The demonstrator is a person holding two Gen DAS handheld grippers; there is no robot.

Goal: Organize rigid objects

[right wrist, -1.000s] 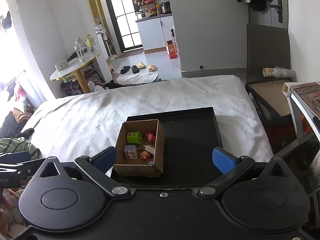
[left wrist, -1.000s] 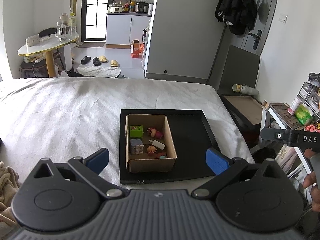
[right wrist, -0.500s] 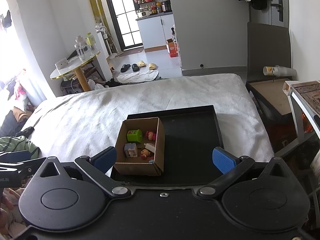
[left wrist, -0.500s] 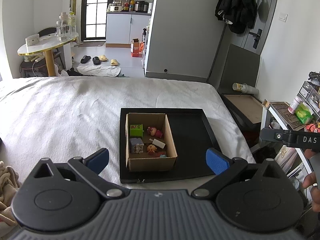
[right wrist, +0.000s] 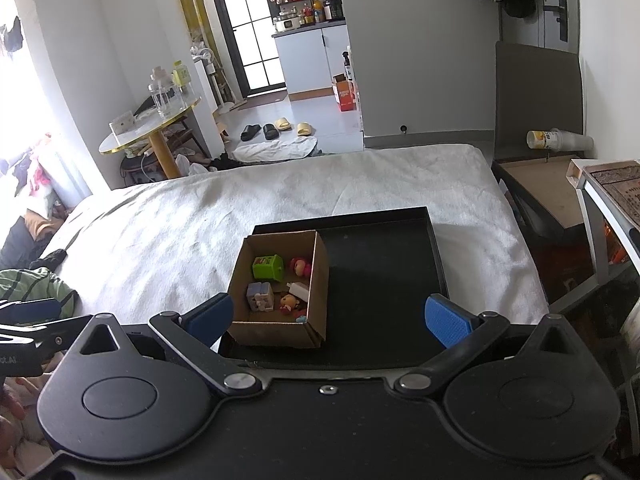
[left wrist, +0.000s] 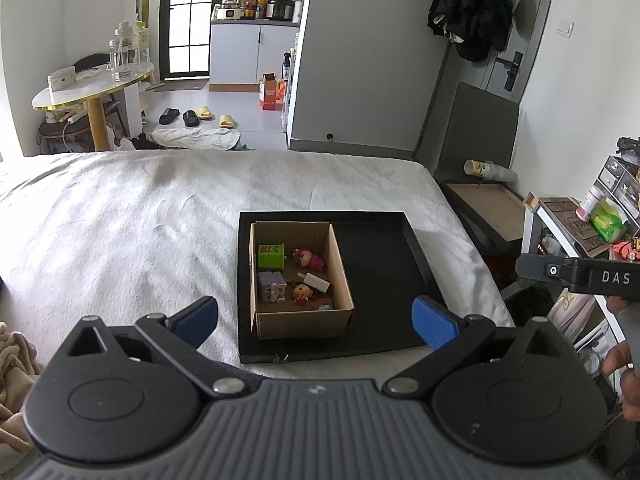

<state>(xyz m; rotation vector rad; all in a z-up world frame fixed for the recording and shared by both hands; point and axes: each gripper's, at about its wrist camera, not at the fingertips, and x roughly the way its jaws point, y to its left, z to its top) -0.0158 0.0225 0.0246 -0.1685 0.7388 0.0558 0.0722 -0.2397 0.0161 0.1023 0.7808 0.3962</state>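
Toys (left wrist: 294, 278) sit in cardboard box (left wrist: 304, 322), frame centre, unmoved since a second ago; left gripper (left wrist: 316, 316) and right gripper (right wrist: 326, 316) both spread, empty.

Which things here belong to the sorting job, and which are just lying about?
Job: cardboard box, black tray, green cube toy, grey cube toy, two small dolls, white stick.

Lying about: slippers, round table, paper cups.

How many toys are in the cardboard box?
5 clearly: green cube, pink doll, grey cube, white stick, orange-faced doll. A small blue piece by the near wall may be another.
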